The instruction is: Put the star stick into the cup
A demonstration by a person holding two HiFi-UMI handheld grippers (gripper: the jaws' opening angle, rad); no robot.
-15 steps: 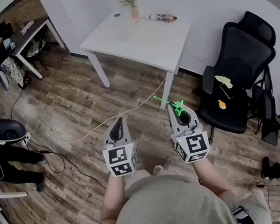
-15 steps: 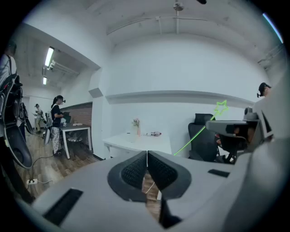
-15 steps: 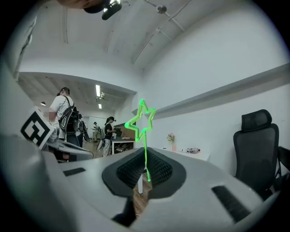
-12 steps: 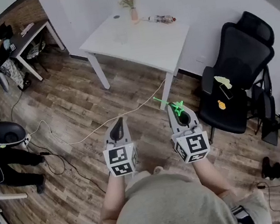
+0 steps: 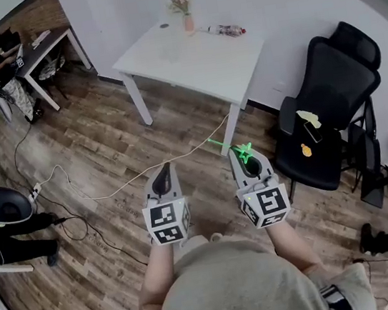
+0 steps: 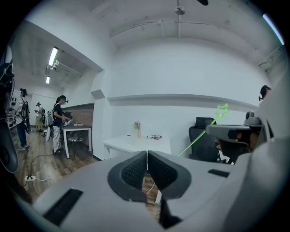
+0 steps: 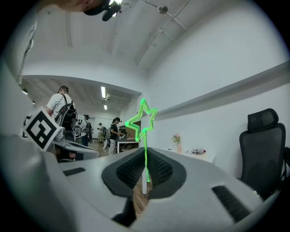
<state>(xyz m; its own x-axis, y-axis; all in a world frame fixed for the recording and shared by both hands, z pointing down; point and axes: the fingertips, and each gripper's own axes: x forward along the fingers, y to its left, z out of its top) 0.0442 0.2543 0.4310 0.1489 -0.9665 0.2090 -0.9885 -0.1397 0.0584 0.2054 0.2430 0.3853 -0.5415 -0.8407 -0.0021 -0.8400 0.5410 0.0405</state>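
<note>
A thin green star stick (image 5: 243, 152) stands between the pads of my right gripper (image 5: 240, 155), which is shut on its shaft. In the right gripper view the star (image 7: 141, 119) rises above the closed jaws, and the shaft runs down between them. The left gripper view shows the same star stick (image 6: 221, 110) off to the right. My left gripper (image 5: 163, 167) is beside the right one, shut with nothing in it (image 6: 146, 162). Both hover over the wooden floor, short of the white table (image 5: 201, 59). I cannot make out a cup on the table for certain.
On the table's far edge stand a small vase of flowers (image 5: 186, 13) and a lying bottle (image 5: 227, 31). A black office chair (image 5: 333, 97) with small items on it is at the right. A white cable (image 5: 140, 179) crosses the floor. People stand by a desk (image 5: 34, 52) far left.
My right gripper has shifted slightly left and forward with the star stick. The left gripper has kept its place. A person at the left edge has moved.
</note>
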